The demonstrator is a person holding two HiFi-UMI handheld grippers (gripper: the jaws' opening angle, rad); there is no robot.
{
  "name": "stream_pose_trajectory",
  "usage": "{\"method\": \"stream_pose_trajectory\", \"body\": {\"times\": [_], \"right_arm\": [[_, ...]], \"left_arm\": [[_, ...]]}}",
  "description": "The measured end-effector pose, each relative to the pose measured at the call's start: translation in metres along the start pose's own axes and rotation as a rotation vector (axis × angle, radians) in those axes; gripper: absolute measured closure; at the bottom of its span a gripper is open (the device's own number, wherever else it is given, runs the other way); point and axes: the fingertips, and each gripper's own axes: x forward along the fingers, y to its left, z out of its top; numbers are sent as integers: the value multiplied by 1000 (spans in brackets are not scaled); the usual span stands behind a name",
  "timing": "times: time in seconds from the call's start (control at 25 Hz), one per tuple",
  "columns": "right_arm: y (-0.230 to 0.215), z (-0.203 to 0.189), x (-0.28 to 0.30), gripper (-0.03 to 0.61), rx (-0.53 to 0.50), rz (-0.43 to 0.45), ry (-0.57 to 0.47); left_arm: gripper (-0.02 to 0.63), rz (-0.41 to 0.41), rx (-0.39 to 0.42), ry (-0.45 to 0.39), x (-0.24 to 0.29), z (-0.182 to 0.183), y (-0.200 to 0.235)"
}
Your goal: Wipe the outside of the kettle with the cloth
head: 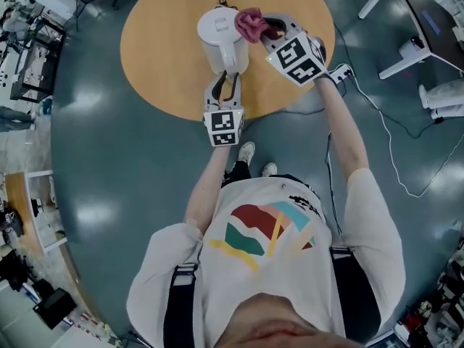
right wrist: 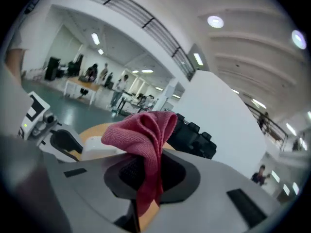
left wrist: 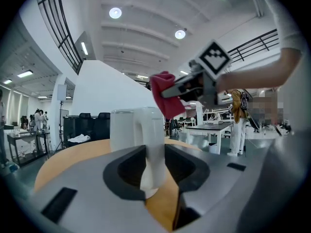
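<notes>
Grip firmly with the left gripper [head: 227, 82], narrowed onto the handle [left wrist: 154, 144] of the kettle [head: 221, 38], and steady it so that wiping cannot tip or slide it. Stands upright toward the far side of the round table [head: 159, 56], as far as can be judged, with the handle facing the person.

Next, rightward, look to the cloth [head: 250, 24]: bunched just beside the kettle's upper rim, seemingly not yet pressed on the wall. Pinched by one fold in the right gripper [head: 272, 29], with a loose end draping below the jaws.

Lay that soft bunch against the right wall, never the hard jaws, and sweep from top to bottom with light pressure. Turn the kettle by the handle to bring hidden sides round. Watch the pinch on the fold, probably the likeliest thing to slip.
</notes>
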Motion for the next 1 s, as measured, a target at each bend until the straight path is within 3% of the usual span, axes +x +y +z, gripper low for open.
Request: {"method": "stream_pose_trajectory", "body": {"times": [0.16,0.36,0.64,1.0], "right_arm": [[-4,27,61,532,-323,162,150],[-12,27,114,532,-536,282,351],[13,32,156,532,-598,315,435],[28,32,145,532,-582,404,536]], "left_arm": [[451,-30,3,-13,1,-3,-7],[451,-45,-9,-26,7,14,-10],[451,-77,-10,-27,-2,-2,22],[451,-100,-20,-46,-1,5,25]]}}
